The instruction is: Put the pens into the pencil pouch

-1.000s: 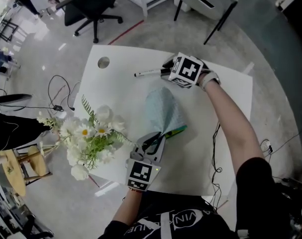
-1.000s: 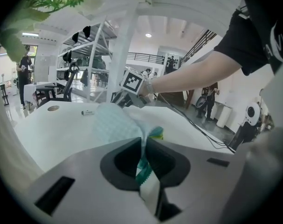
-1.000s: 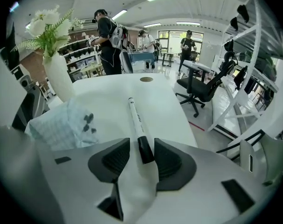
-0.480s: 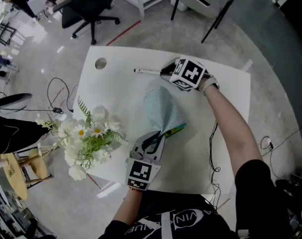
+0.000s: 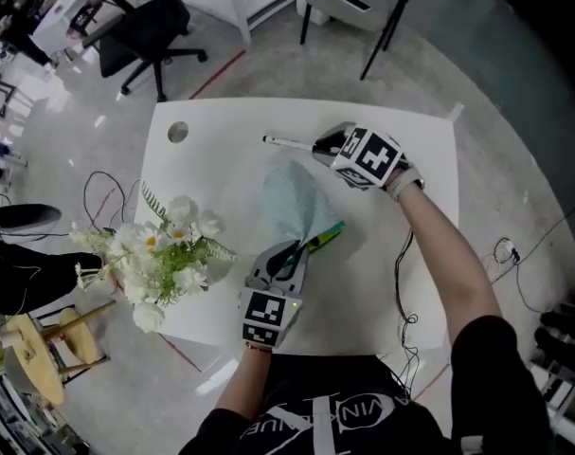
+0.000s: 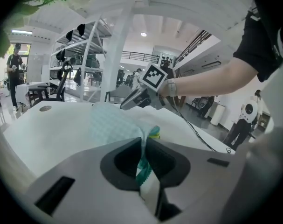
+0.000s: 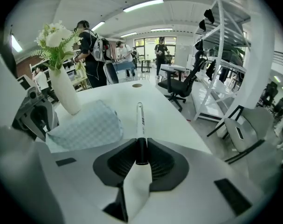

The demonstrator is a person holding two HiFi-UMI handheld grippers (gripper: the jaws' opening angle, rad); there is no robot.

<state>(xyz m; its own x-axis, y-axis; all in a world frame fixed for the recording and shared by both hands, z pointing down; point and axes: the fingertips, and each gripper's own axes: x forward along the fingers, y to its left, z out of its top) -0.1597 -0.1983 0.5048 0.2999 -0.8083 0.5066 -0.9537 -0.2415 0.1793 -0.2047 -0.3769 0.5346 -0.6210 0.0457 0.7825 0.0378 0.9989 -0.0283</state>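
Just closed right gripper (image 5: 318, 146) on pen (image 5: 287, 143) at 12 o'clock of pouch (image 5: 292, 202); left gripper (image 5: 291, 256) pinching pouch edge; insertion likely next.

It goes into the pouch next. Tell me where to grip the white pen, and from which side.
Grip the white pen by its black end, coming in along its length, as the right gripper does; its jaws have just closed there. The pen is long and straight, so this leaves the barrel sticking out ahead, likely free to enter the pencil pouch.
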